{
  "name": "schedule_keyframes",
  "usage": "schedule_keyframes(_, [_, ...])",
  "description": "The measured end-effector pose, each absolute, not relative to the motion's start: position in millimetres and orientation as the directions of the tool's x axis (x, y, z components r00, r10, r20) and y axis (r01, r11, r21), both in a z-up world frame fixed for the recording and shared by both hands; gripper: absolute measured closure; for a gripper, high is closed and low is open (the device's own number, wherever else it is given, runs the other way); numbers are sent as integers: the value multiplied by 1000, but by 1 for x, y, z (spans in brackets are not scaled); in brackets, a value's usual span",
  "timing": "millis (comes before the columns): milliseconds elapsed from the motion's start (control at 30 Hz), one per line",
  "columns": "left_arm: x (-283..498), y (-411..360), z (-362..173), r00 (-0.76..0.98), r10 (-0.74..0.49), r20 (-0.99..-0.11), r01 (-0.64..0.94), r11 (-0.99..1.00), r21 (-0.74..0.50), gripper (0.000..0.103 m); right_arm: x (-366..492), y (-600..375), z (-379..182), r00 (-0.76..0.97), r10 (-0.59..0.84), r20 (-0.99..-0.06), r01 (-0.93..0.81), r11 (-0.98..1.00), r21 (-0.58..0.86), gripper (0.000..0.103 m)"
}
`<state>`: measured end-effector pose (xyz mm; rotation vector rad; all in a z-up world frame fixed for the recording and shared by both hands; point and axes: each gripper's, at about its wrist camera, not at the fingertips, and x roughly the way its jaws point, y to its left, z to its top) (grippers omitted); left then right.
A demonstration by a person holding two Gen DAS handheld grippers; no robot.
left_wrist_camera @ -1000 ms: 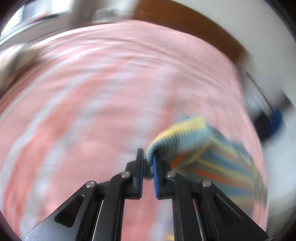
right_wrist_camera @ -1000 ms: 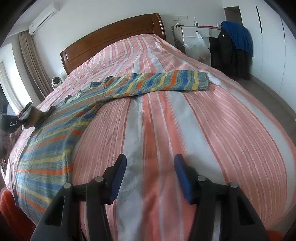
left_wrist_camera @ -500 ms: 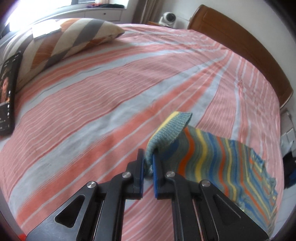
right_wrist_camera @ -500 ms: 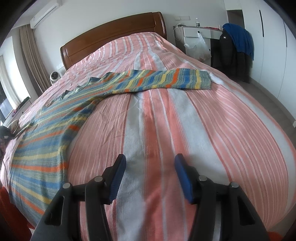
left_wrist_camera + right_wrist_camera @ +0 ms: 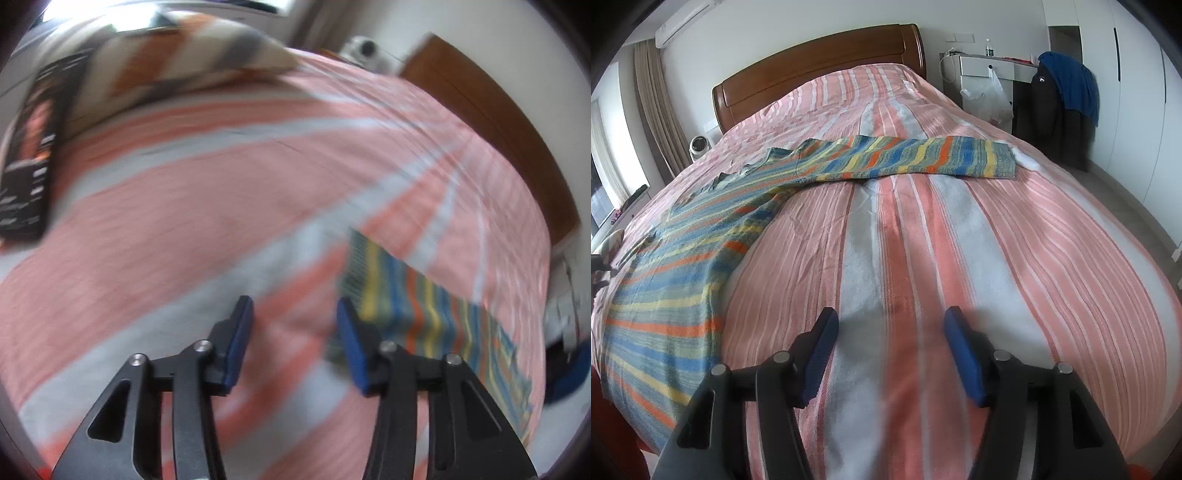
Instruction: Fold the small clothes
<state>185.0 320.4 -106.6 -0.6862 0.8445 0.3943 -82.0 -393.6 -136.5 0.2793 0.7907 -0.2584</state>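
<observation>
Your left tool [image 5: 293, 334] has just been opening, and its blue-padded jaws now stand parted with nothing between them; only the pink-and-white striped bedspread [image 5: 221, 206] shows in the gap. The ribbed cuff of the knitted sweater striped in blue, yellow, orange and green [image 5: 417, 306] lies flat on the bed just beyond and to the right of the tool's right jaw, close to it but not gripped. My reading is that you have let the sleeve go here so that it lies stretched out straight, ready for folding. This view is blurred, so the finer lie of the cuff cannot be told. Further out to the left sit a grey, white and orange striped pillow [image 5: 177, 51] and a dark flat object [image 5: 33, 155], with the brown wooden headboard [image 5: 491, 122] far off to the right. Your right tool [image 5: 890, 354] hangs over bare bedspread, jaws about half open and empty, and they have just been widening a little. From it, the sweater's body spreads away to the left and down over the bed edge, while the other sleeve reaches across well ahead of the tool, ending ahead and to the right. That tool seems parked clear of the garment, waiting while the left side is laid out.
</observation>
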Motion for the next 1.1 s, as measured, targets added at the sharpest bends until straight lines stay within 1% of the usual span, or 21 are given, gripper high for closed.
schedule_keyframes(33, [179, 328, -105, 606, 73, -792, -594, 704, -390, 52, -82, -394, -136, 675, -123, -727, 330, 932, 149, 43])
schedule_keyframes(100, [167, 337, -97, 590, 144, -794, -634, 691, -347, 45, -82, -394, -136, 676, -123, -727, 330, 932, 149, 43])
schedule_keyframes(133, [164, 338, -94, 593, 165, -788, -635, 698, -331, 38, -82, -394, -136, 675, -125, -727, 330, 933, 147, 42])
schedule_keyframes(167, [162, 338, -90, 599, 178, -781, -628, 710, -319, 35, -81, -393, -137, 674, -127, -727, 329, 934, 142, 40])
schedule_keyframes(200, [161, 336, -85, 611, 180, -771, -610, 728, -313, 35, -81, -392, -137, 674, -130, -728, 326, 935, 135, 39])
schedule_keyframes(233, [160, 331, -80, 627, 171, -760, -585, 748, -314, 35, -80, -390, -137, 672, -133, -728, 324, 937, 129, 37])
schedule_keyframes(300, [159, 318, -72, 659, 131, -741, -520, 791, -323, 30, -79, -388, -137, 670, -142, -729, 321, 940, 112, 37])
schedule_keyframes(367, [155, 292, -68, 684, 69, -726, -421, 851, -315, 19, -79, -387, -134, 670, -148, -728, 322, 941, 105, 37])
schedule_keyframes(433, [153, 259, -70, 696, -17, -718, -291, 908, -303, 13, -86, -386, -123, 700, -191, -688, 335, 939, 81, 37])
schedule_keyframes(500, [153, 220, -79, 690, -84, -719, -159, 951, -264, 13, -91, -385, -112, 728, -246, -640, 353, 935, 42, 36])
schedule_keyframes(567, [158, 186, -89, 692, -104, -715, -61, 978, -200, 11, -91, -390, -105, 738, -303, -603, 389, 921, 12, 25])
schedule_keyframes(600, [164, 173, -93, 695, -104, -712, -29, 985, -171, 9, -88, -393, -105, 734, -311, -603, 400, 917, 13, 25])
schedule_keyframes(633, [170, 163, -99, 692, -109, -713, -5, 988, -156, 3, -84, -399, -106, 728, -314, -610, 412, 911, 23, 25])
schedule_keyframes(733, [193, 155, -121, 642, -127, -756, 15, 988, -154, 1, -74, -408, -120, 691, -308, -654, 437, 898, 39, 25])
schedule_keyframes(767, [202, 154, -133, 605, -93, -791, -1, 993, -117, 1, -71, -411, -128, 671, -295, -680, 442, 896, 47, 25])
schedule_keyframes(800, [205, 152, -137, 598, -60, -799, -3, 997, -77, 0, -70, -413, -135, 653, -286, -701, 445, 894, 50, 25])
schedule_keyframes(833, [206, 147, -138, 610, -18, -792, -1, 1000, -24, 0, -69, -413, -137, 653, -286, -701, 442, 896, 47, 24])
schedule_keyframes(900, [204, 140, -138, 614, 17, -789, 0, 1000, 22, 0, -69, -413, -139, 654, -286, -700, 438, 898, 42, 22])
schedule_keyframes(967, [201, 140, -138, 630, 13, -776, 8, 1000, 23, 0, -67, -412, -142, 653, -292, -699, 437, 899, 33, 20])
schedule_keyframes(1100, [196, 145, -139, 644, -3, -765, 11, 1000, 5, 0, -66, -408, -145, 645, -311, -698, 438, 899, 5, 18])
